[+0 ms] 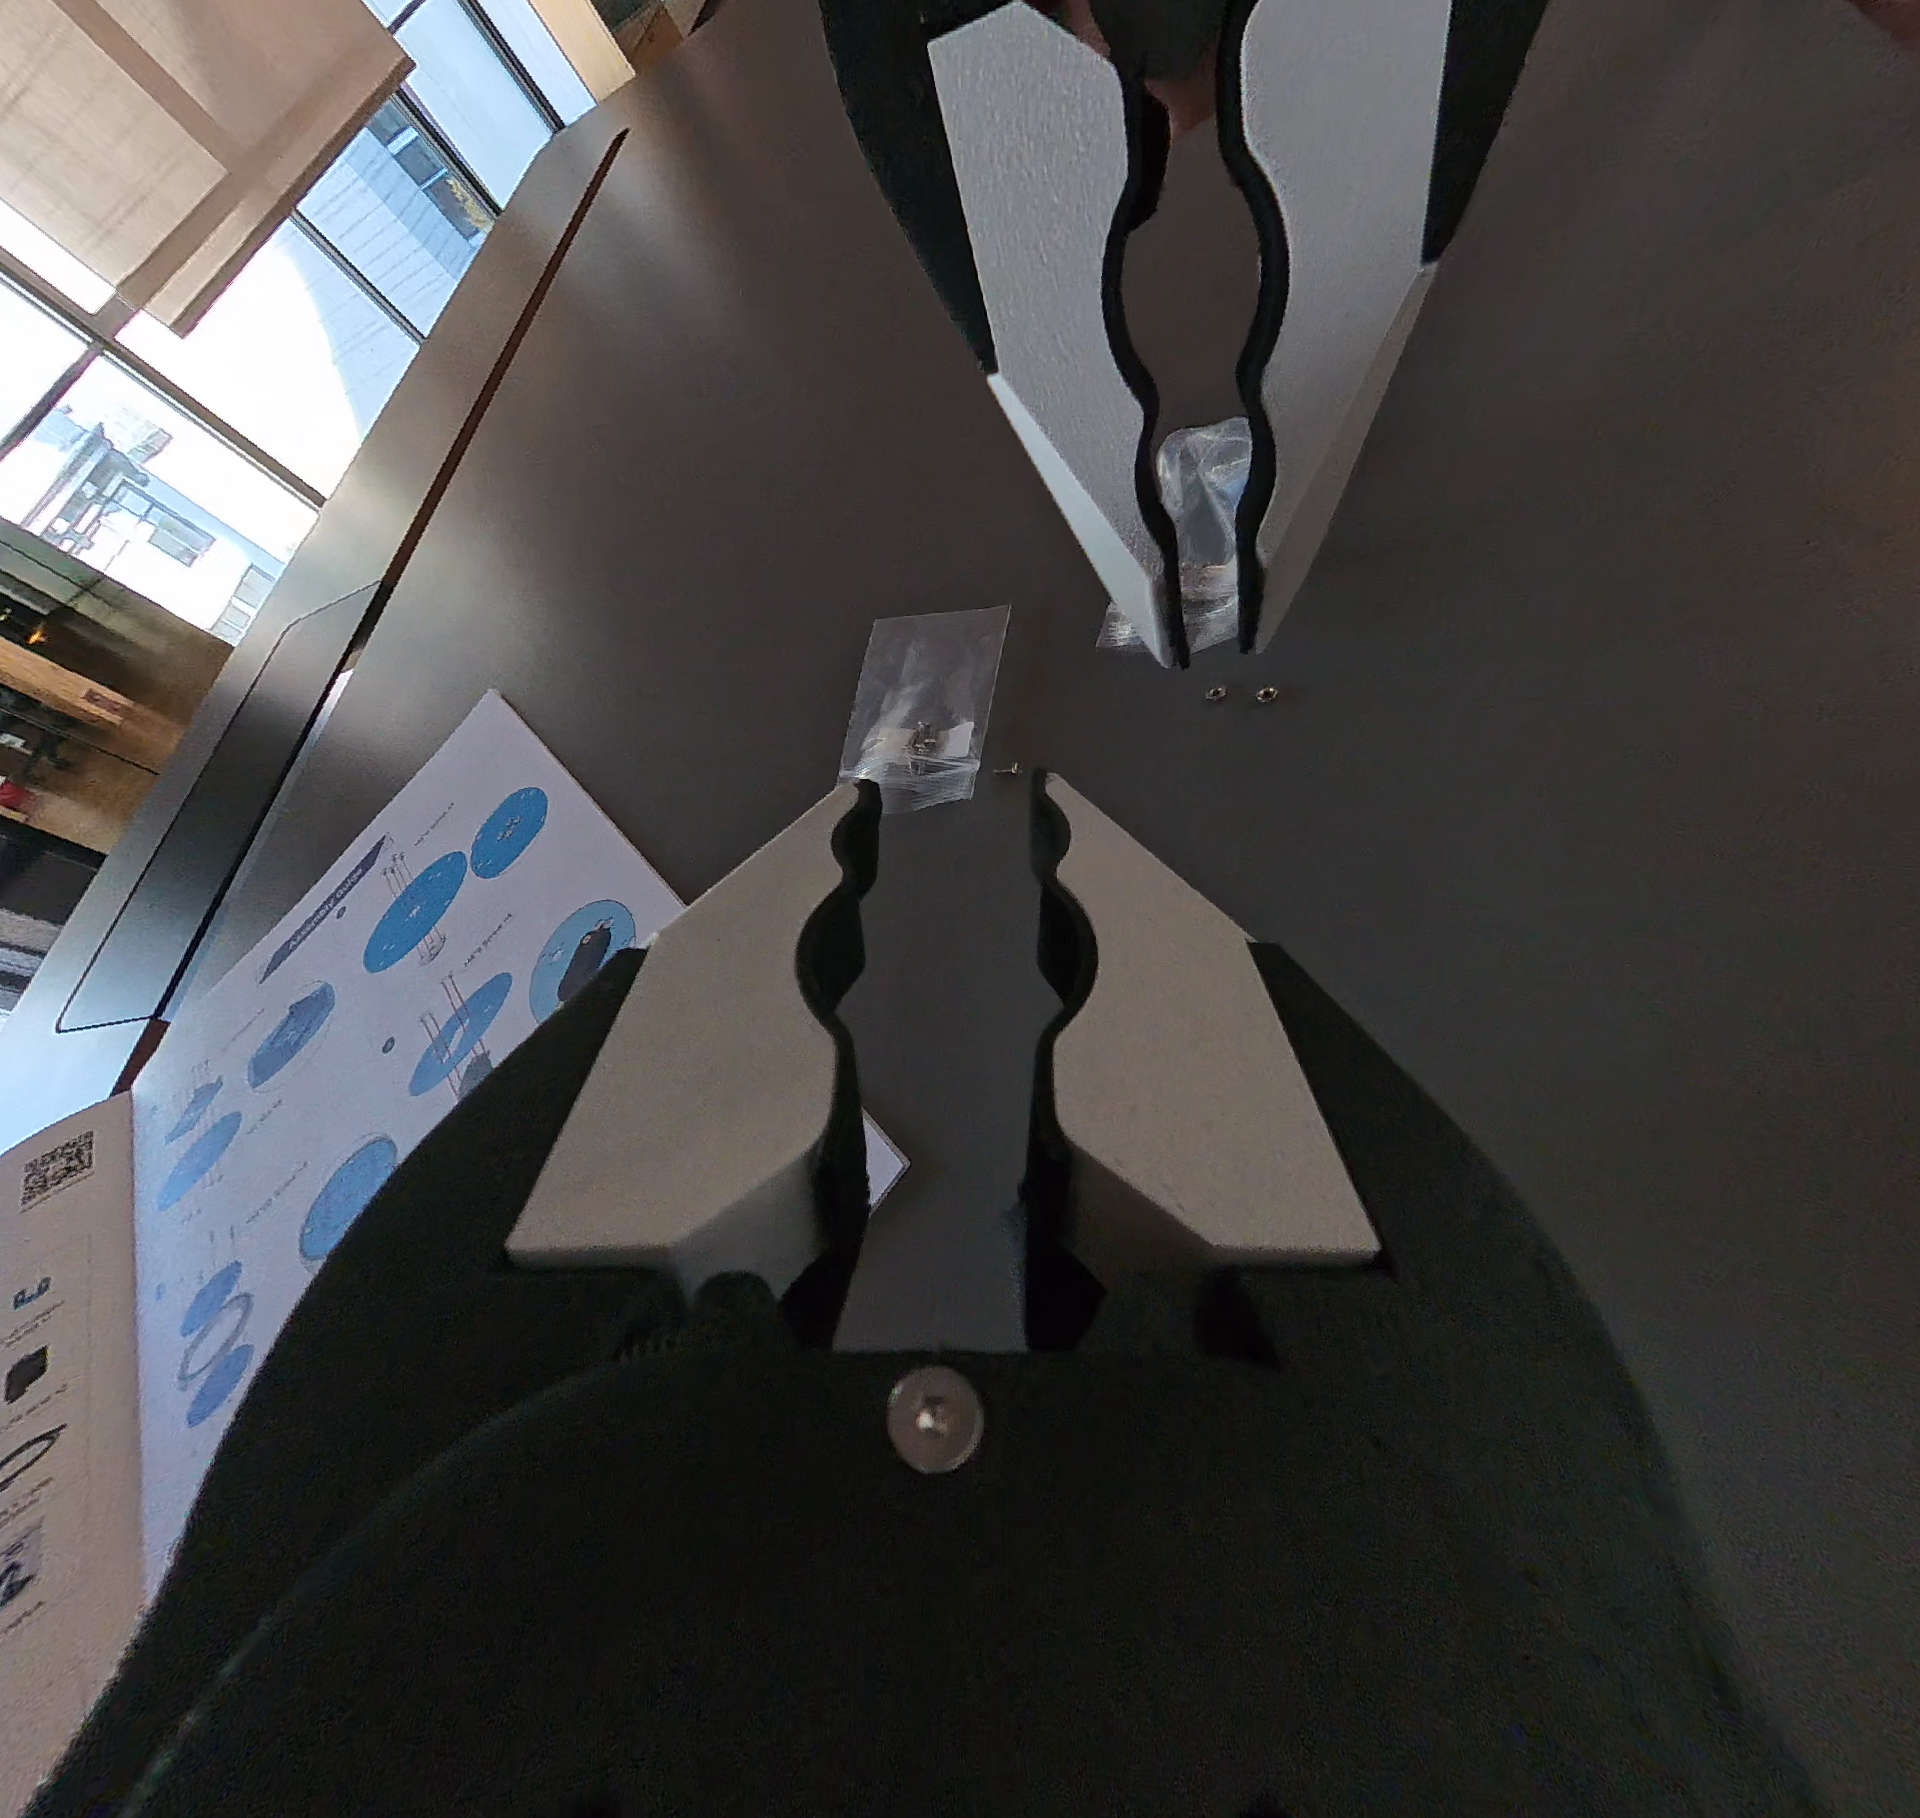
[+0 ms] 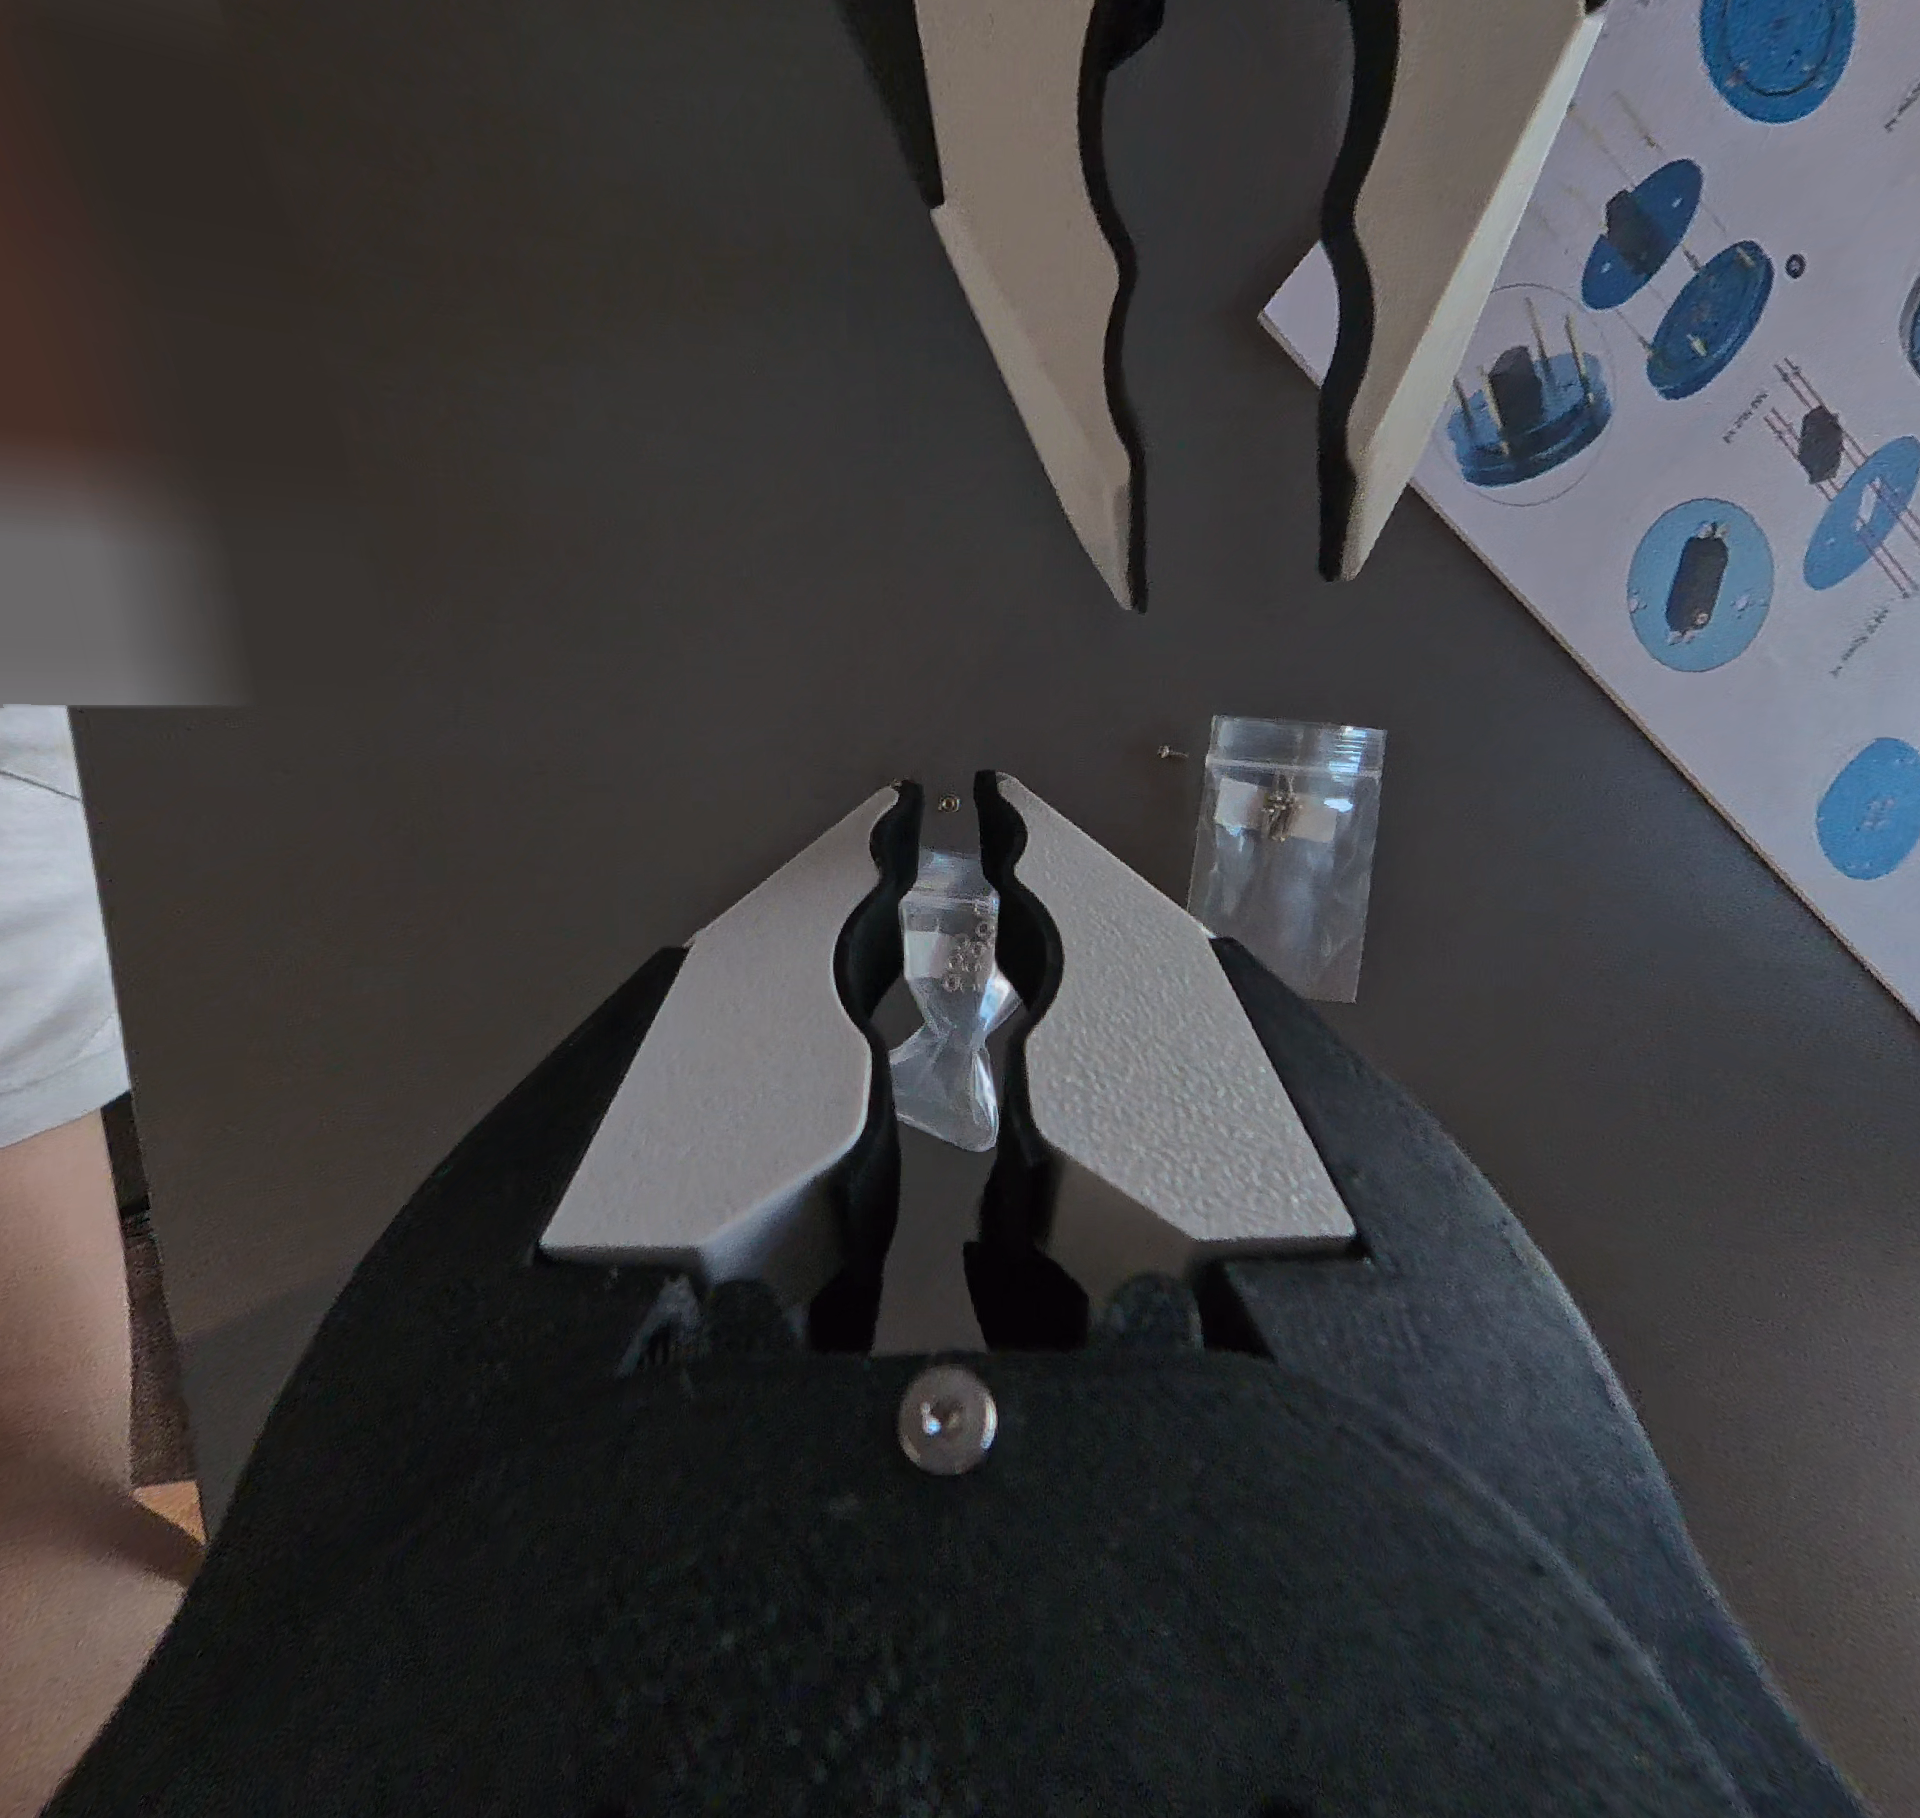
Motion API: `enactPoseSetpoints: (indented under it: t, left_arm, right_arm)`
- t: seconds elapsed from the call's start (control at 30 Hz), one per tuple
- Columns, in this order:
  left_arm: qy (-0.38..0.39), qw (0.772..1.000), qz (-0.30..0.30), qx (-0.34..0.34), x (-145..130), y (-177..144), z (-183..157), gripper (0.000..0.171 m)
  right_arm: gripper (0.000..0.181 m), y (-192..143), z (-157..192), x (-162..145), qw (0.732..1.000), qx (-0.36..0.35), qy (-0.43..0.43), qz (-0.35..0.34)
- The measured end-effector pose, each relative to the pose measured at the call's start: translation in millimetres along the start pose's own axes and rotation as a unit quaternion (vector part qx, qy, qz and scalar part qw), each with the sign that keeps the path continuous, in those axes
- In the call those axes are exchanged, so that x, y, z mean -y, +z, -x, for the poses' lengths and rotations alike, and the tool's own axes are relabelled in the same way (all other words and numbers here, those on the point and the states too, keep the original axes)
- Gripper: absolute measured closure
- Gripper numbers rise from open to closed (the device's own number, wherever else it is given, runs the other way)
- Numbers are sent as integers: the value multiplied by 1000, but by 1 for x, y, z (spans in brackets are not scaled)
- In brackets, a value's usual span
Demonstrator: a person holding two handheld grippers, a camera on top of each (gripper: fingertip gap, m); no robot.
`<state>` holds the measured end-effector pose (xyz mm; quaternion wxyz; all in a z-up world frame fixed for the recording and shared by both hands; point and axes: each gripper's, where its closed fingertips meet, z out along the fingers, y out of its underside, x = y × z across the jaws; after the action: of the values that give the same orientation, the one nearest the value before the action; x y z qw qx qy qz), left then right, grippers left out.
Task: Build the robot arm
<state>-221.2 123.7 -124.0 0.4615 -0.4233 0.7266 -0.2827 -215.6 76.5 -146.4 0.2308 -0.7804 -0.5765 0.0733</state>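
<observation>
My right gripper [image 2: 945, 783] is shut on a small crumpled clear bag of nuts [image 2: 961, 968], pinched between its pads just above the dark grey table [image 2: 520, 418]. It also shows in the left wrist view [image 1: 1214, 648], with the bag [image 1: 1205, 480] between its fingers. Two loose nuts [image 1: 1238, 694] lie on the table right at its tips. My left gripper [image 1: 951, 786] is open and empty, facing it. A second clear bag with screws [image 1: 925, 708] lies flat by its left fingertip and also shows in the right wrist view [image 2: 1283, 854]. A tiny loose screw [image 1: 1003, 769] lies beside that bag.
A white instruction sheet with blue drawings [image 1: 416, 937] lies to my left gripper's left and also shows in the right wrist view [image 2: 1714, 418]. A printed box [image 1: 62, 1353] sits beside it. A person's arm [image 2: 62, 1249] is at the table edge. Windows stand beyond the table. My hands' fingertips stand some 6 centimeters from each other. The tiny loose screw [image 1: 1003, 769] sits 4 centimeters or so from the ends of my left fingers. My right wrist view [image 2: 1177, 759] looks at it from another angle.
</observation>
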Motion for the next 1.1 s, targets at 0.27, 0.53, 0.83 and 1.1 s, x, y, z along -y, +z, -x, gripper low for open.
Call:
enactPoseSetpoints:
  t: [0.27,0.53,0.83,1.1]
  left_arm:
    - [-17,1000,2,12,-3,-1,10,144]
    - [-24,1000,12,17,-8,0,13,144]
    - [-22,999,23,10,-12,3,12,145]
    - [-30,999,23,-22,-11,6,5,144]
  right_arm:
    - [171,11,1,-12,998,33,37,45]
    - [171,13,-1,-12,996,53,59,47]
    - [178,14,1,-10,994,69,70,47]
    - [178,10,-3,-3,998,40,35,21]
